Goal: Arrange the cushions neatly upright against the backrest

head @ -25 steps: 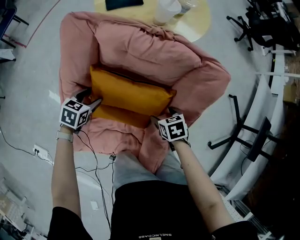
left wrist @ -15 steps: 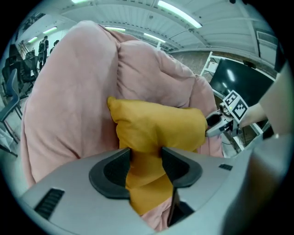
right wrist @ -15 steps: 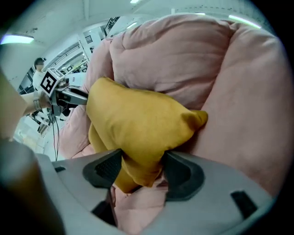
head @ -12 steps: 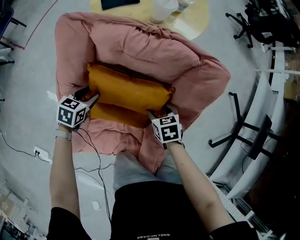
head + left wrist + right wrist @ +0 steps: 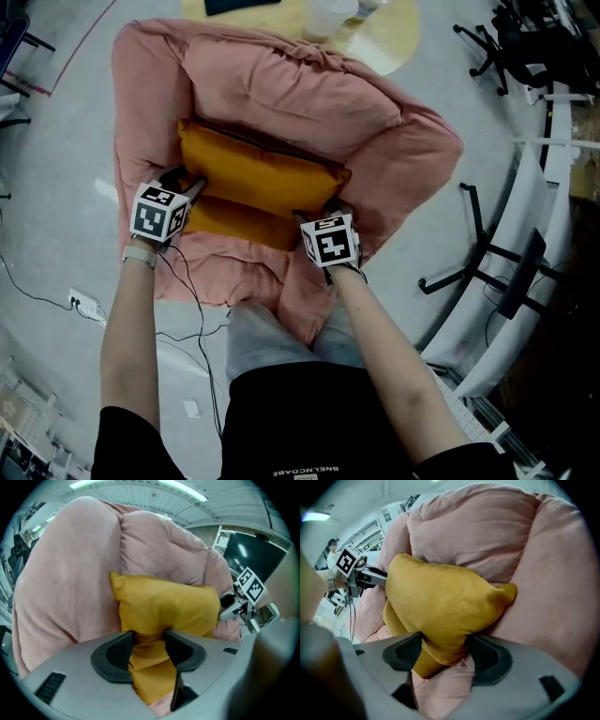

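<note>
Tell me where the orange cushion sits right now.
Head view, just left of centre: the orange cushion stands on the seat of the pink sofa, leaning against its backrest.

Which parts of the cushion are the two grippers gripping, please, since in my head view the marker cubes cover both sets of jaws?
Observer: The left gripper is pinched on a bunched fold at one end of the orange cushion; its jaws have just been closing.
Operator: Thank you. And the right one?
Observer: The right gripper has the cushion's opposite corner pressed between its pads, with the pink cover bunched just below; its jaws have just opened slightly.
Operator: Is the cushion upright?
Observer: In the left gripper view it stands on edge, leaning back on the backrest.
</note>
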A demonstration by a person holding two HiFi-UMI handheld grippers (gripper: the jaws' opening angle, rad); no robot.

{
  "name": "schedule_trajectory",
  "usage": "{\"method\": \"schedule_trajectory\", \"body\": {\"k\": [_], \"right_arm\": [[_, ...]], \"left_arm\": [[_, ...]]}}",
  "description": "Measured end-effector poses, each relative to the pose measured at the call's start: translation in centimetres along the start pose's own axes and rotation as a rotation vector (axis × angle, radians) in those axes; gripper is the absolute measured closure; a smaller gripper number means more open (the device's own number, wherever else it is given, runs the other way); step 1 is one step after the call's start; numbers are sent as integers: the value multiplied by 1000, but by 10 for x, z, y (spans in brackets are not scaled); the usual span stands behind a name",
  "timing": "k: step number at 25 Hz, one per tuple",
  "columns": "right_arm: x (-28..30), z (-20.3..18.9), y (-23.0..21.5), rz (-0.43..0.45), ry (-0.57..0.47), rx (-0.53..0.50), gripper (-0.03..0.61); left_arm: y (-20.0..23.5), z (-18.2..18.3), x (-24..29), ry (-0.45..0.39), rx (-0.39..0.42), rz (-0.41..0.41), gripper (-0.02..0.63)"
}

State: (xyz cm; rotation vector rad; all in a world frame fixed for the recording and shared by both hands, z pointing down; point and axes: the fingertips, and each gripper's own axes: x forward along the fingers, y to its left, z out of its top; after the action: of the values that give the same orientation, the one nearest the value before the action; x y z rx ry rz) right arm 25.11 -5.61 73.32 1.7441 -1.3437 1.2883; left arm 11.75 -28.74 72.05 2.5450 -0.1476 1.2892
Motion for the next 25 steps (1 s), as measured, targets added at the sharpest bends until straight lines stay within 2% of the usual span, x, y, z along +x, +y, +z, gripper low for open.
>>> {"method": "schedule_trajectory", "body": {"k": [5,8,12,14,16,17,19,22,25], "right_arm": [[-12,-7,-2,21,0,-9,242],[-25,-9,-6,26,-22,16,242],[-51,-5,-3,110,-72,89,253],[-67,-2,5,165,-103,123,298],[-84,3,14,217,-148,148,339],[-93,6,20,238,-174,153,366],[-110,13,30,263,-234,154,458],[-130,22,47,298,-305,150,546],[-154,28,77,357,-380,90,569]], "left_arm": [[-2,-5,-16,-31,-74,-3,396],[-7,-8,-29,-45,-90,5,396],[-30,-9,-52,-79,-111,3,407],[-49,-8,-67,-120,-140,-11,470],[-72,-4,-84,-167,-145,-24,504],[-82,-2,-93,-187,-133,-21,527],[-100,1,-114,-223,-90,5,571],[-117,9,-145,-301,-47,49,597],[-137,12,-177,-383,-44,53,600]]}}
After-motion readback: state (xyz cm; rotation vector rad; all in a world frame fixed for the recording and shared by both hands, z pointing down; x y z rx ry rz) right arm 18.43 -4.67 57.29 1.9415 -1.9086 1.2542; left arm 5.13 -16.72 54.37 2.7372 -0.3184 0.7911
